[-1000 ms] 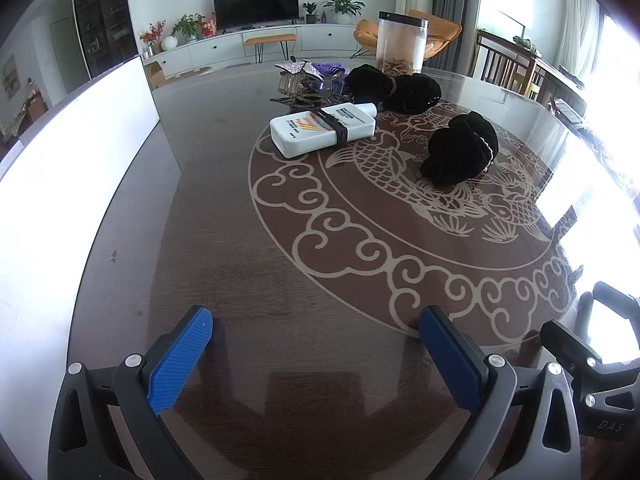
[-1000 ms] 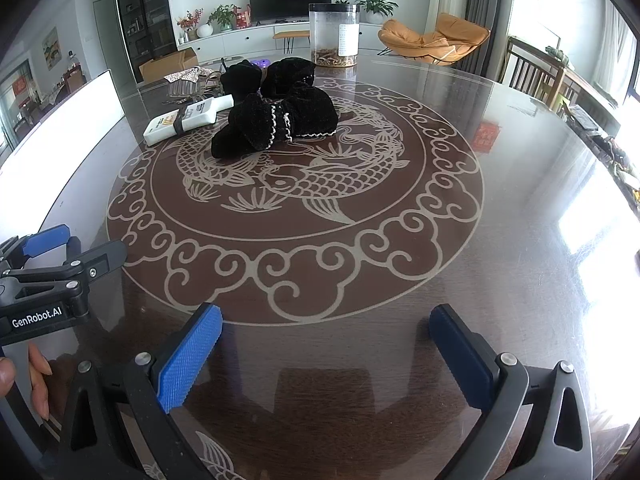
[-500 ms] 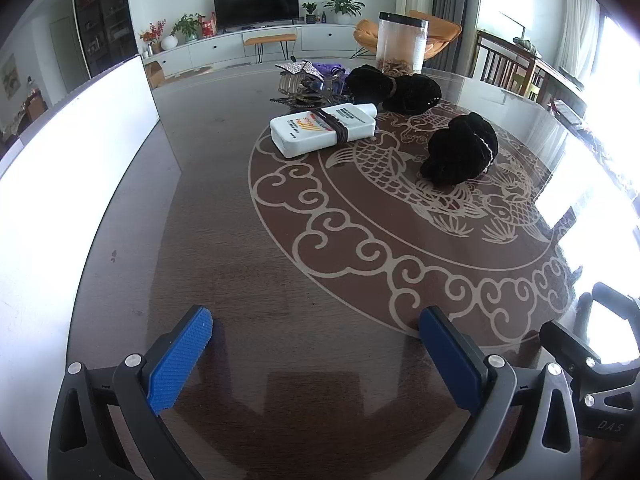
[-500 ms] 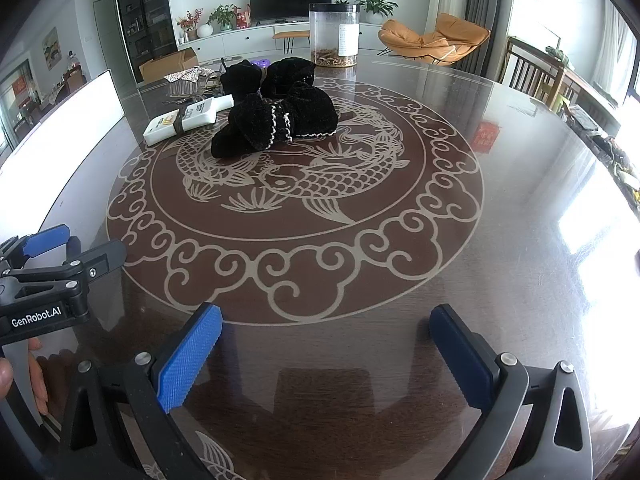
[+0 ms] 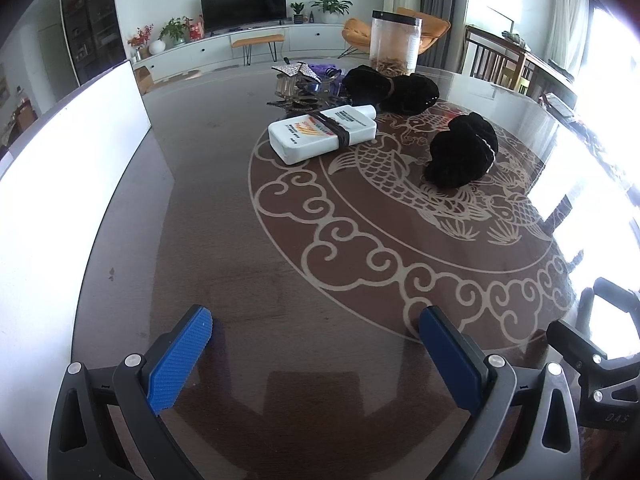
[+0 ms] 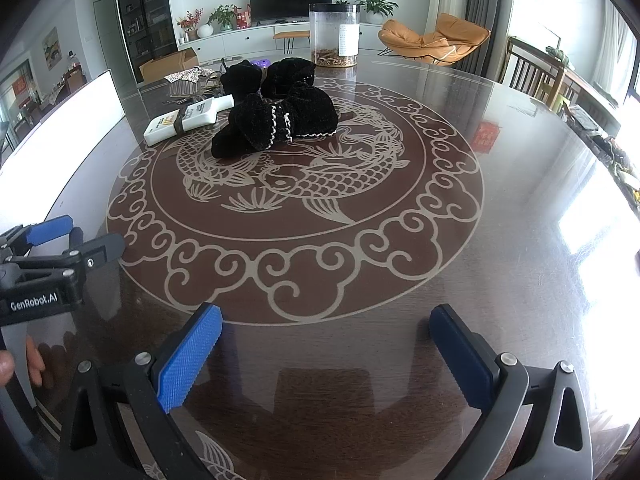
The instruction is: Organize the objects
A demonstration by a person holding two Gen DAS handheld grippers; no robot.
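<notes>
A white bottle (image 5: 322,134) with a dark band around it lies on the round table (image 5: 240,280), left of a black velvet hair bow (image 5: 460,152). A second black bow (image 5: 390,86) sits behind them. From the right wrist view the bottle (image 6: 188,118) lies left of the nearer bow (image 6: 276,122), and the farther bow (image 6: 272,74) is behind. My left gripper (image 5: 316,356) hovers open over the near table edge, holding nothing. My right gripper (image 6: 326,354) is open and holds nothing too. The left gripper (image 6: 60,240) shows at the right view's left edge.
A clear cylindrical jar (image 5: 395,46) stands at the table's far side. A pile of small hair accessories (image 5: 308,82) lies behind the bottle. A white board (image 5: 60,184) stands along the table's left side. A hand (image 6: 24,360) shows at lower left. Chairs (image 5: 500,64) line the right.
</notes>
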